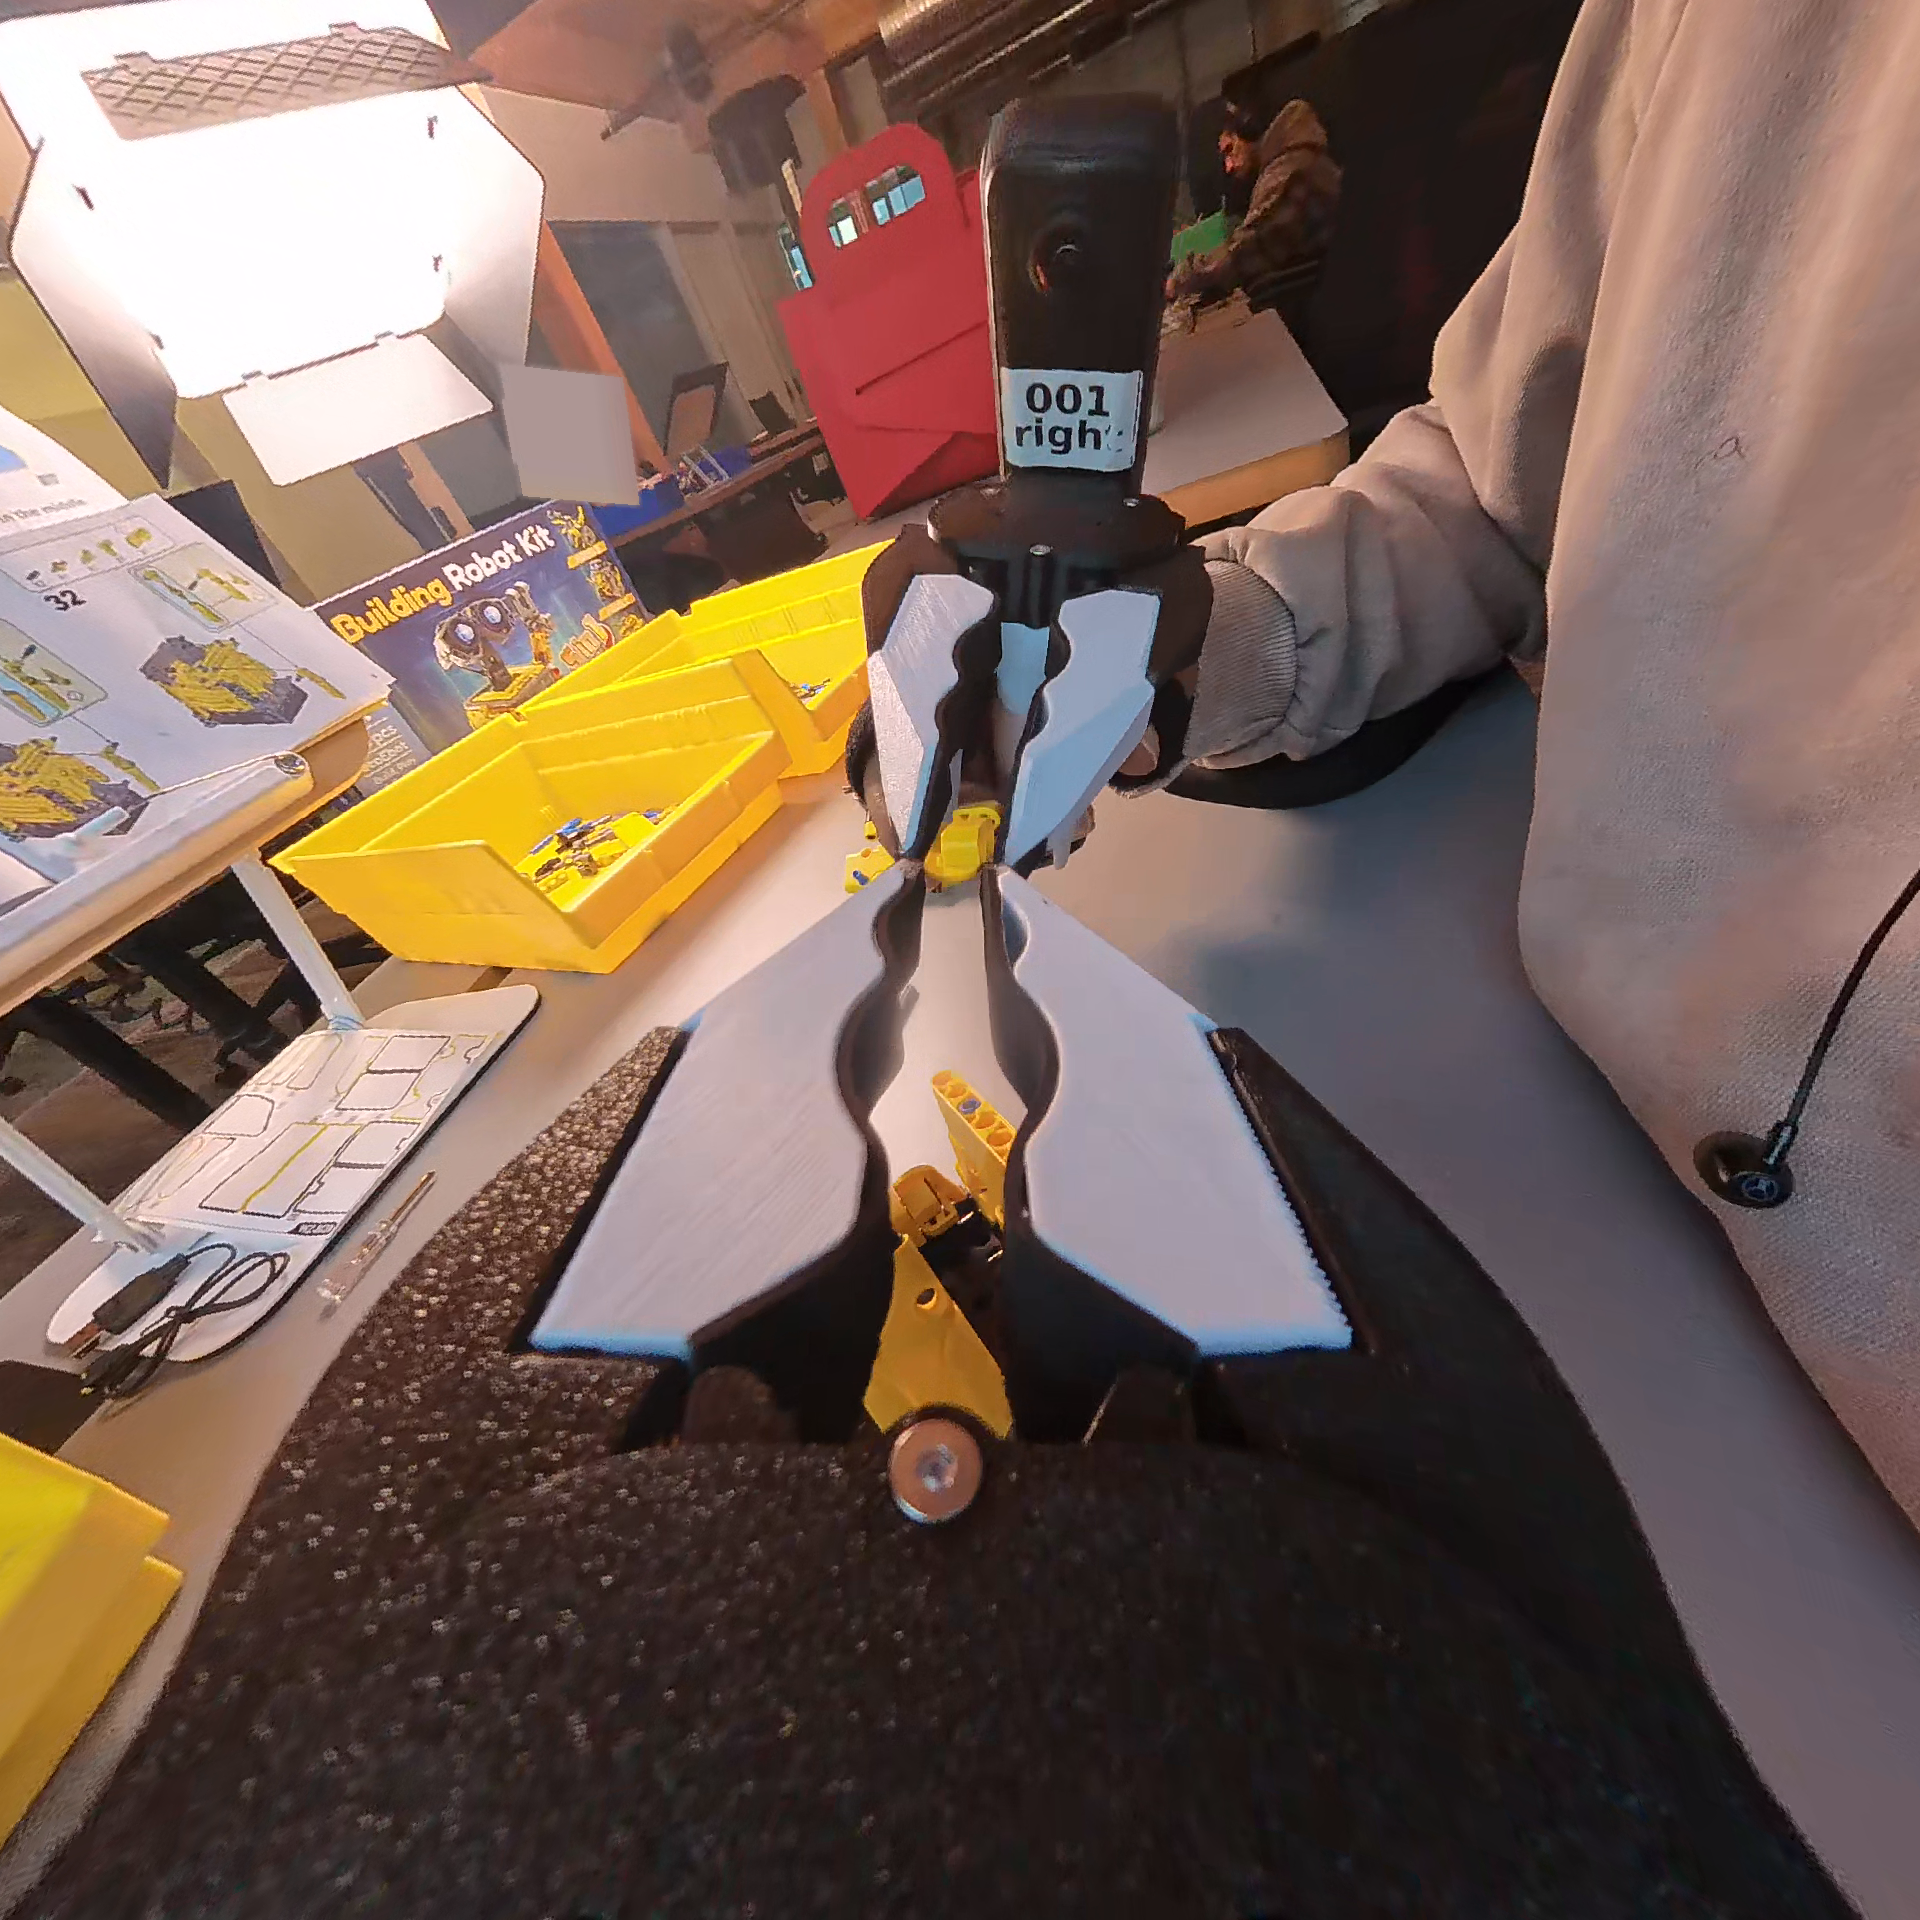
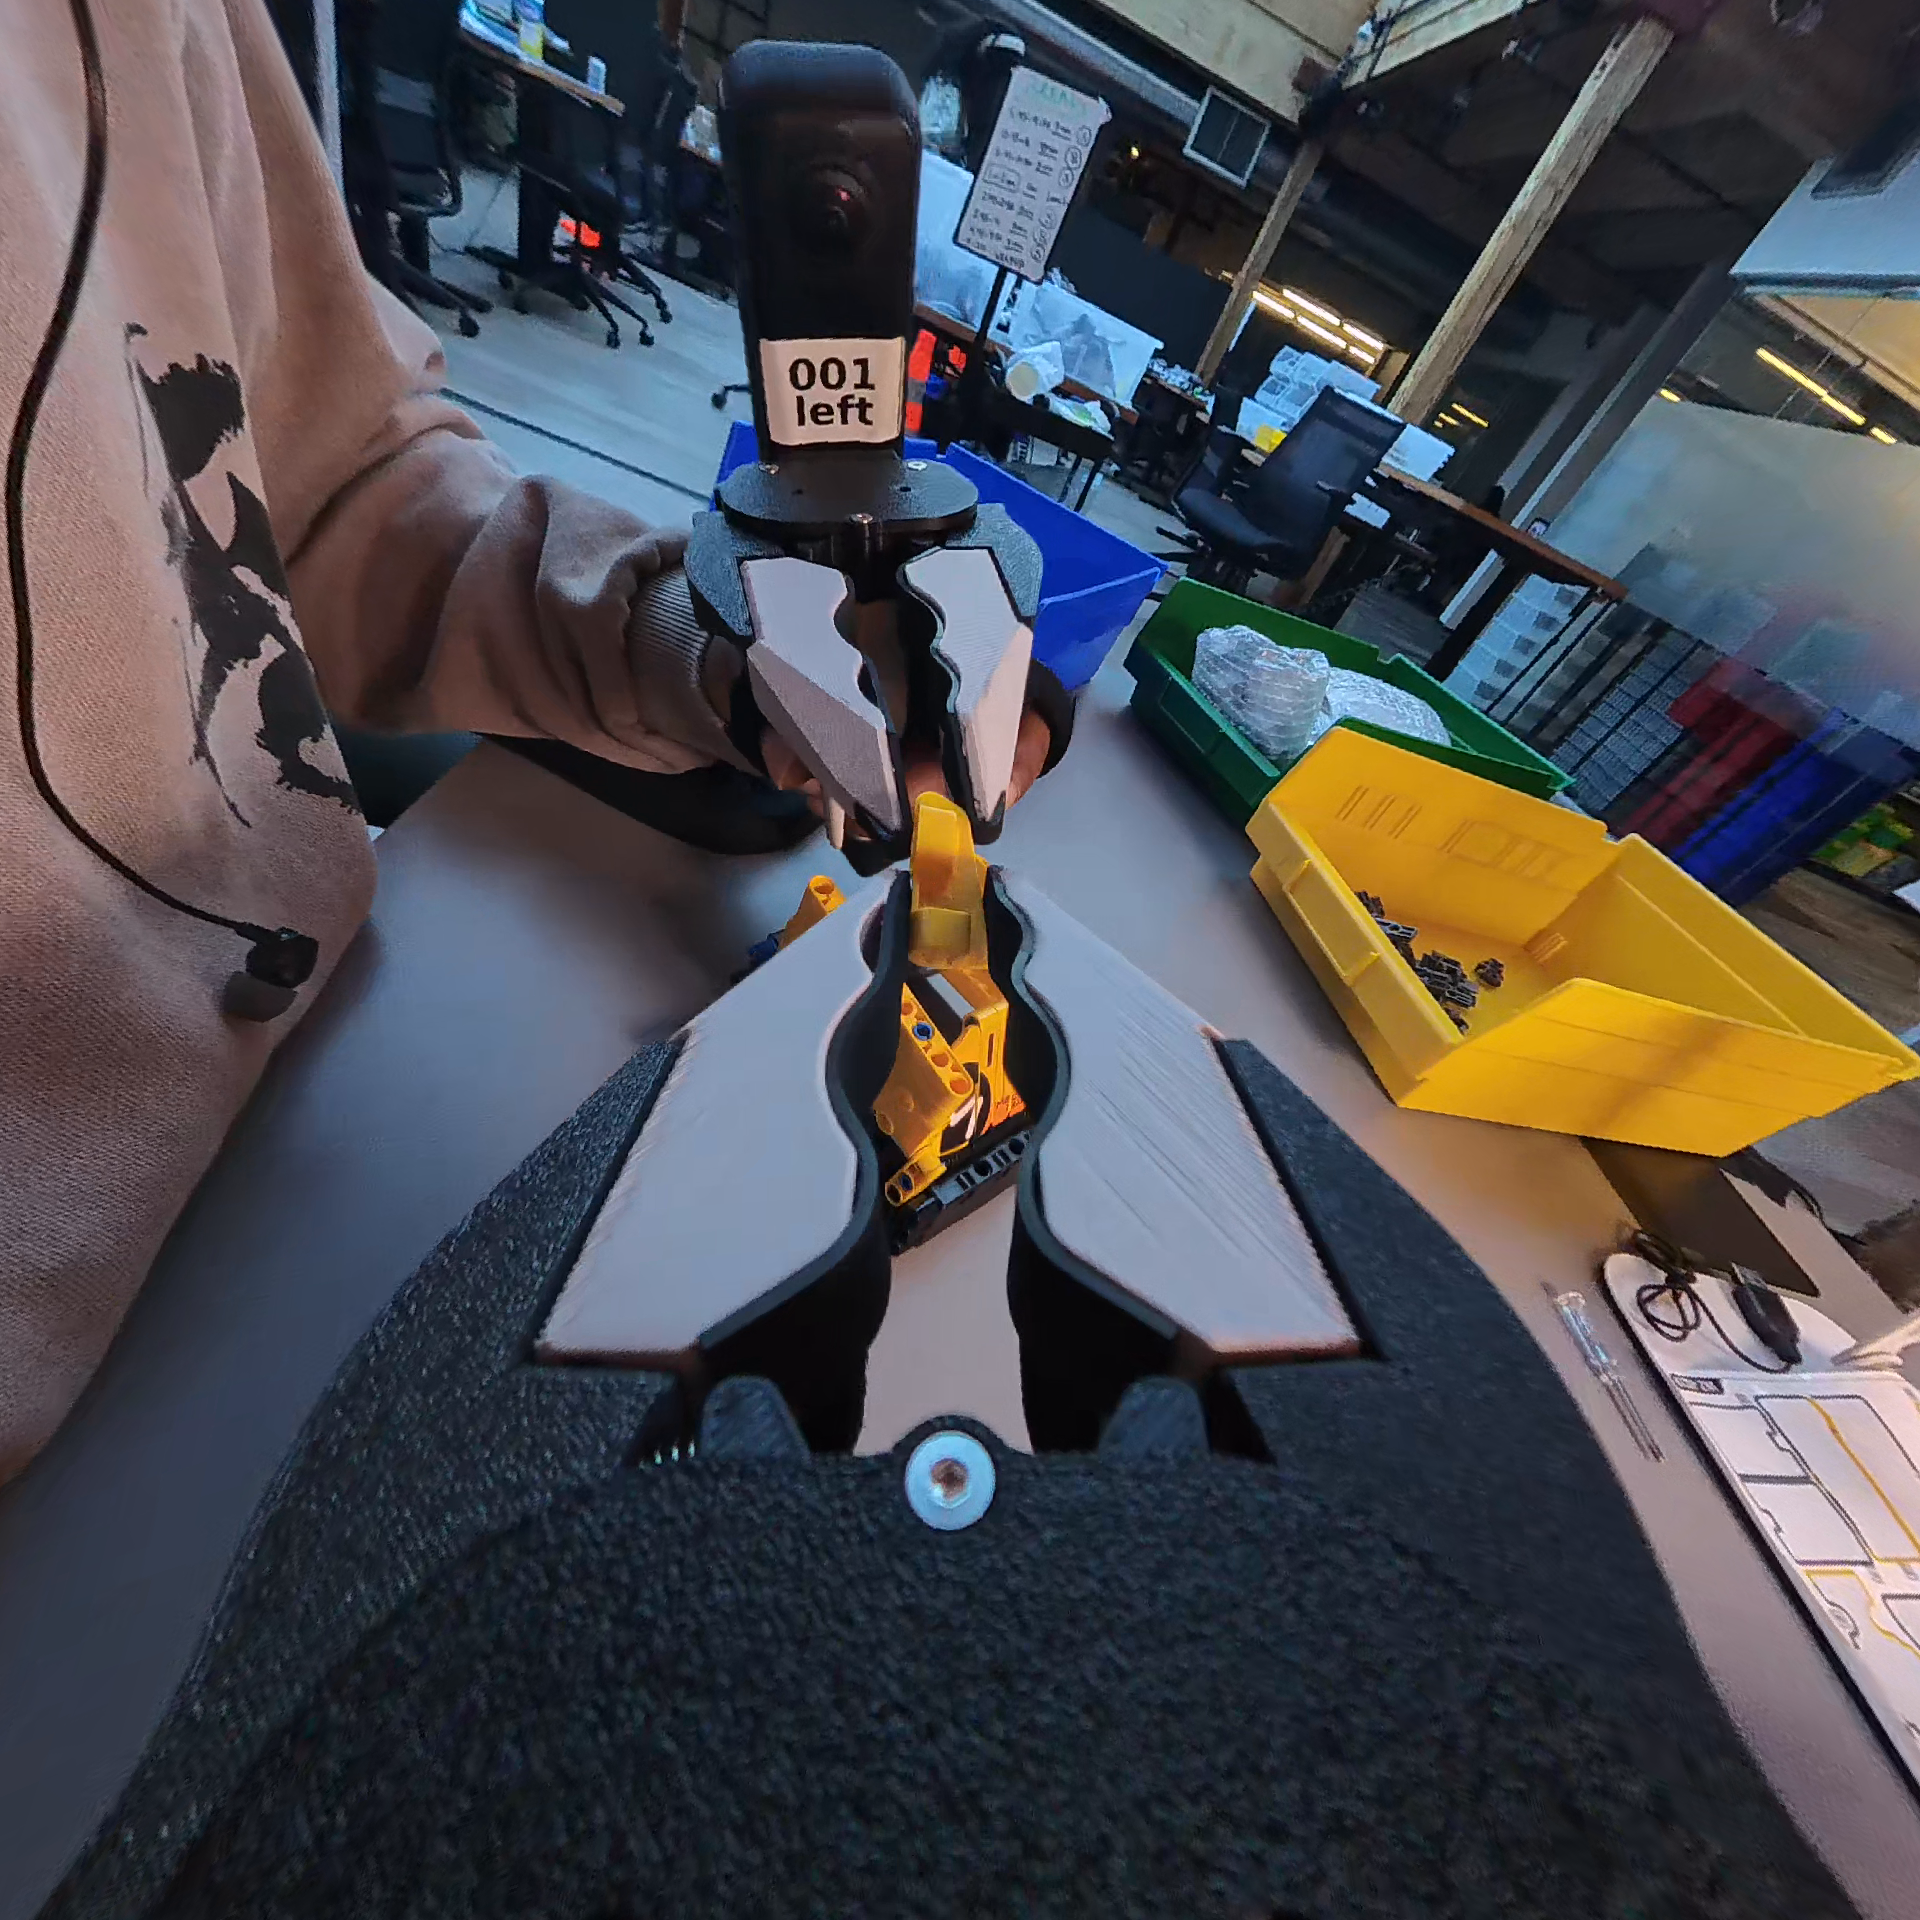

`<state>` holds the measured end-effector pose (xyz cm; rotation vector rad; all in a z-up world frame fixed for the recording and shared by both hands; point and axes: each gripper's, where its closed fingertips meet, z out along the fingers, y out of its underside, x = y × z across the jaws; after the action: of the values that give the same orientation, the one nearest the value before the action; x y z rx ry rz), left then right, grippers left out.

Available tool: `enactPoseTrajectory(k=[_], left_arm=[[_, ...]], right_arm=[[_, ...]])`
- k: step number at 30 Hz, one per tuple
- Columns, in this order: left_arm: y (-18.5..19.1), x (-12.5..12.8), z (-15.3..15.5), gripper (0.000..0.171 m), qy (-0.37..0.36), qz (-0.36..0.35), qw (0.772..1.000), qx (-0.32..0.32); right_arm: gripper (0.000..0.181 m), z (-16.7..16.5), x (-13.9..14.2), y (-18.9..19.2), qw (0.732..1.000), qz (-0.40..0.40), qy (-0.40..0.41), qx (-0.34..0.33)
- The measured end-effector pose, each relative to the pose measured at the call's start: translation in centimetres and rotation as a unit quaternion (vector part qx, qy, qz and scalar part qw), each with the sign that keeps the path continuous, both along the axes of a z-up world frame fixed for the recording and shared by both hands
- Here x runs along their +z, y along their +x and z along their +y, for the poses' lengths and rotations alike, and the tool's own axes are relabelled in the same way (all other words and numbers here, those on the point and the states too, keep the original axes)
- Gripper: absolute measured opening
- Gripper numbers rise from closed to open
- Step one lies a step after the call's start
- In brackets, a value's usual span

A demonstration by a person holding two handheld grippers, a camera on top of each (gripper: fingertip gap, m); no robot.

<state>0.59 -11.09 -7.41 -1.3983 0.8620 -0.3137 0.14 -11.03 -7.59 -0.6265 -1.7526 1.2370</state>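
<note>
A yellow and black brick model sits under the meeting fingertips; it also shows through my left gripper's gap. Its yellow top piece sticks up between both grippers, also in the left wrist view. My right gripper is shut on that piece. My left gripper faces it tip to tip and is closed on the piece's upper end. Whether the model rests on the grey table is hidden. A small yellow and blue part lies on the table beside the tips.
Yellow bins stand left, with a kit box, an instruction booklet on a stand and a sticker sheet. Another yellow bin, a green bin and a blue bin stand on the other side. The person's sleeves flank both grippers. Both grippers' tips are close together, under 4 cm apart.
</note>
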Motion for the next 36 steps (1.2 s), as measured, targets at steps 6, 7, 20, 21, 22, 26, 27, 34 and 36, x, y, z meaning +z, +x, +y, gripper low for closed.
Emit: enactPoseTrajectory(k=[6, 7, 20, 21, 22, 26, 27, 34, 36], left_arm=[[-3.8, 0.4, 2.3, 0.026, -0.053, -0.097, 0.991, 0.075], [-4.9, 0.5, 2.8, 0.026, -0.060, -0.117, 0.986, 0.100], [-10.6, -0.9, 4.7, 0.035, -0.105, -0.166, 0.955, 0.223], [-10.6, -0.9, 4.7, 0.034, -0.106, -0.167, 0.955, 0.222], [-10.5, -0.9, 4.7, 0.034, -0.107, -0.167, 0.955, 0.220], [-10.0, -1.3, 4.8, 0.034, -0.116, -0.161, 0.957, 0.212], [-9.8, -1.4, 4.8, 0.034, -0.119, -0.158, 0.958, 0.210], [-9.1, -1.7, 4.7, 0.034, -0.124, -0.143, 0.961, 0.201], [-9.4, -1.6, 4.6, 0.034, -0.127, -0.152, 0.959, 0.203]], right_arm=[[0.012, 11.7, 3.1, -0.8, 0.980, 0.012, 0.006, -0.196], [0.012, 15.9, 3.8, -0.4, 0.966, 0.004, 0.003, -0.257], [0.038, 42.3, 0.4, 2.8, 0.826, -0.100, -0.070, -0.550], [0.038, 41.2, 1.1, 2.6, 0.838, -0.088, -0.068, -0.534], [0.037, 39.4, 1.6, 2.2, 0.855, -0.082, -0.065, -0.509], [0.025, 25.7, -1.0, 1.0, 0.938, -0.210, -0.049, -0.270], [0.025, 22.3, -2.8, 1.6, 0.940, -0.264, -0.025, -0.213], [0.016, 13.6, -11.5, 3.9, 0.880, -0.453, 0.107, -0.095], [0.016, 13.8, -12.5, 3.9, 0.866, -0.473, 0.131, -0.098]])
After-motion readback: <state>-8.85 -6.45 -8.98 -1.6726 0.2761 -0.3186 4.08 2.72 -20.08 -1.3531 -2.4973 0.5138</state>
